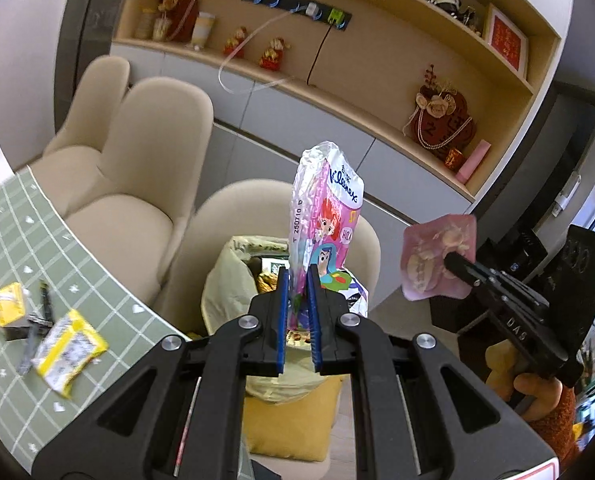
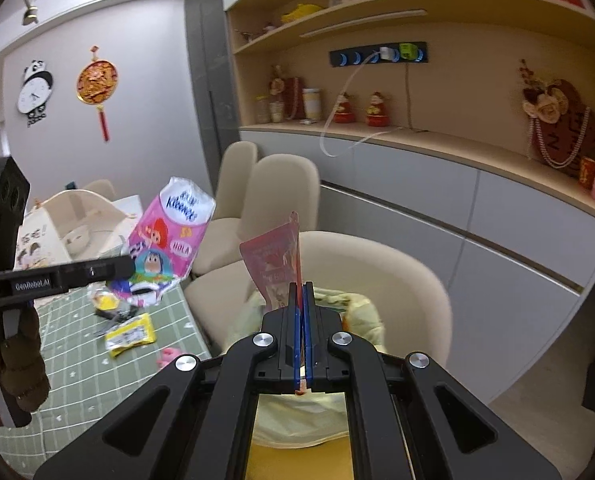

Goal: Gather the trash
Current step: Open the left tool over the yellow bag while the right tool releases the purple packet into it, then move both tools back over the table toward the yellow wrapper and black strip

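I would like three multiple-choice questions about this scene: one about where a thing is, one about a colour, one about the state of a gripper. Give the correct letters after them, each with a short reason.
1. Where is the trash bag?
A. on the green table
B. below and beyond the left gripper
C. on the shelf

2. What is the main colour of the flat wrapper on the table?
A. yellow
B. blue
C. black

3. What does the right gripper do?
A. stands wide open
B. is shut on the pink pouch
C. is shut on the Kleenex packet

Answers: 1 B, the open bag shows under the raised fingers; 2 A, its edges are yellow; 3 B, the jaws pinch the pouch's edge, while the left gripper holds the Kleenex packet.
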{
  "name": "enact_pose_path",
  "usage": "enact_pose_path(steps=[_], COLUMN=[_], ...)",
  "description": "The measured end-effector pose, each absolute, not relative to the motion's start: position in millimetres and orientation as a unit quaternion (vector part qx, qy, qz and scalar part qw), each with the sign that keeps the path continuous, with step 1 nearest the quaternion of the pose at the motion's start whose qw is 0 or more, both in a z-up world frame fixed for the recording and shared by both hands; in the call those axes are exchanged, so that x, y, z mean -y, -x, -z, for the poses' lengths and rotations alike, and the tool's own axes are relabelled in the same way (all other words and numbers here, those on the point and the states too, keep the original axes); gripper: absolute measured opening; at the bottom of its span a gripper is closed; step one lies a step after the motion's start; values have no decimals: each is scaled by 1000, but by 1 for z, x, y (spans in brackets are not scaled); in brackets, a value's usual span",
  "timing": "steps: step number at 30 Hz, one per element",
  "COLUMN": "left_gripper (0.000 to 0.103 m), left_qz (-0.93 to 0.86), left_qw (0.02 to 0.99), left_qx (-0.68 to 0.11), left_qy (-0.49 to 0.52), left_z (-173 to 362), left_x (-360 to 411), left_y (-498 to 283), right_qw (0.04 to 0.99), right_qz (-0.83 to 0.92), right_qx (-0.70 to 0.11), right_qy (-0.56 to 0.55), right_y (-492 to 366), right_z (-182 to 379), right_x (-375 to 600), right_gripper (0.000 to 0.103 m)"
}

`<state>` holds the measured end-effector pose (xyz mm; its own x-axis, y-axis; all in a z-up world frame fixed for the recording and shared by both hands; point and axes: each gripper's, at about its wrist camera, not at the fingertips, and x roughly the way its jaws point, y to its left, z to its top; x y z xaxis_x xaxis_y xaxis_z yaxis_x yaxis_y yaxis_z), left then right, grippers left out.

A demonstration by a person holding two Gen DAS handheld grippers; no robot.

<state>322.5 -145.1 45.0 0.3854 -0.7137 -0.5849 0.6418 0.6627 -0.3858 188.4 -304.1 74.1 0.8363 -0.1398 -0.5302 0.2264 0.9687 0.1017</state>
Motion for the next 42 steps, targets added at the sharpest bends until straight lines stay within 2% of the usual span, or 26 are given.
enact_pose_path(steps=[15, 23, 25, 28, 42], left_gripper=[9, 9, 11, 25, 34], left_qz=[417, 425, 431, 428, 384], left_qw=[771, 750, 744, 747, 808], left_qx=[-480, -506, -511, -509, -445], left_qy=[30, 25, 19, 11, 25], left_z=[52, 79, 83, 84, 46], left_x=[244, 277, 281, 279, 188], left_y=[-377, -379, -378, -375, -379], right_qw=[930, 921, 919, 916, 897], right_qz=[154, 166, 165, 161, 98], right_qx=[-321, -338, -341, -348, -406], right_qy=[-88, -104, -112, -118, -143], right_y=[-211, -220, -223, -230, -282], right_z=[-43, -29, -25, -19, 28], right_x=[351, 369, 373, 375, 348], right_gripper=[4, 4, 4, 4, 4])
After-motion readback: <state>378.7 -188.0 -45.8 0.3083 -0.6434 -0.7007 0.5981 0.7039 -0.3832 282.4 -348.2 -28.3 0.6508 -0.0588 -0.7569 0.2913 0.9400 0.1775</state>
